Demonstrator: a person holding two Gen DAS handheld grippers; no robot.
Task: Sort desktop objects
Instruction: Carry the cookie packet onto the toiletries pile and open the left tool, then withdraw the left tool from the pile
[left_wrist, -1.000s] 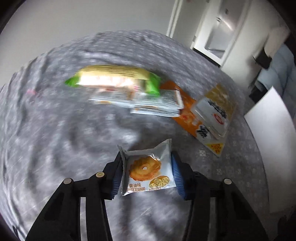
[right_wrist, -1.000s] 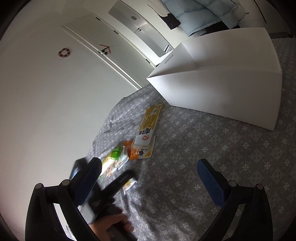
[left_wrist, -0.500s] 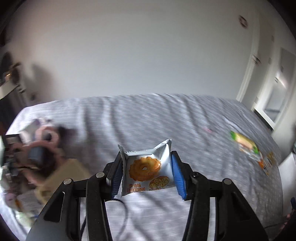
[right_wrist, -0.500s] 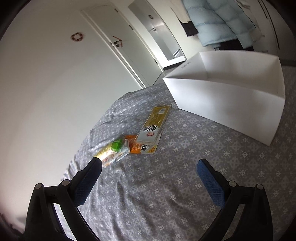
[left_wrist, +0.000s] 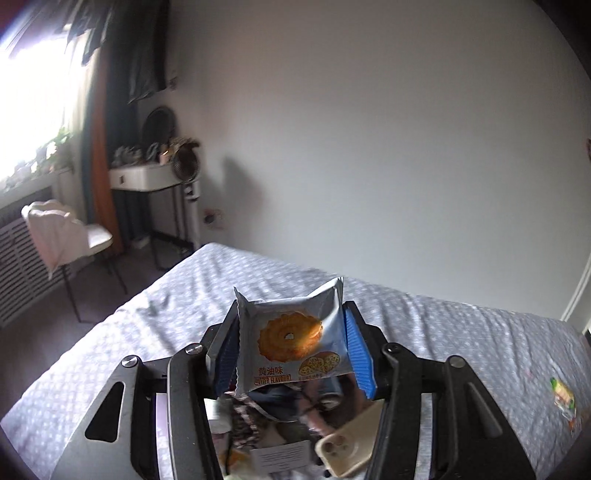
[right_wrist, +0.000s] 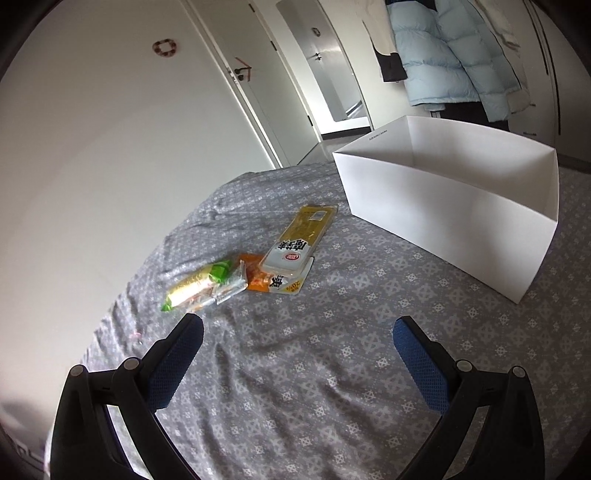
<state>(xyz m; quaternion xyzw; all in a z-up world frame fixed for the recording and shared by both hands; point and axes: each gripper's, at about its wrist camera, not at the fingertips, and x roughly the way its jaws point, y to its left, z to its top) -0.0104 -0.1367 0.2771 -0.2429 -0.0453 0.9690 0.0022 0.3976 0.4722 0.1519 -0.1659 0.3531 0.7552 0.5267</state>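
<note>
- The silver cookie packet (left_wrist: 291, 339), printed with a ring-shaped butter cookie, stands upright between the blue pads (left_wrist: 356, 354) of the left tool (left_wrist: 290, 354), which grips it by both side edges, above the near part of the bed
- Below the packet lies a heap of small things, blurred, with a beige phone (left_wrist: 349, 448) among them
- The bed (left_wrist: 461, 332) has a grey patterned cover
- The right tool (right_wrist: 295, 365) hangs over the cover with its fingers wide apart and nothing between them
- Beyond it lie a green-ended snack bar (right_wrist: 195, 284), a clear wrapper (right_wrist: 231, 288) touching it, an orange packet (right_wrist: 258, 280) and a long yellow packet (right_wrist: 299, 236) lying partly on the orange one
- A white open box (right_wrist: 450, 206) stands far right, near the yellow packet
</note>
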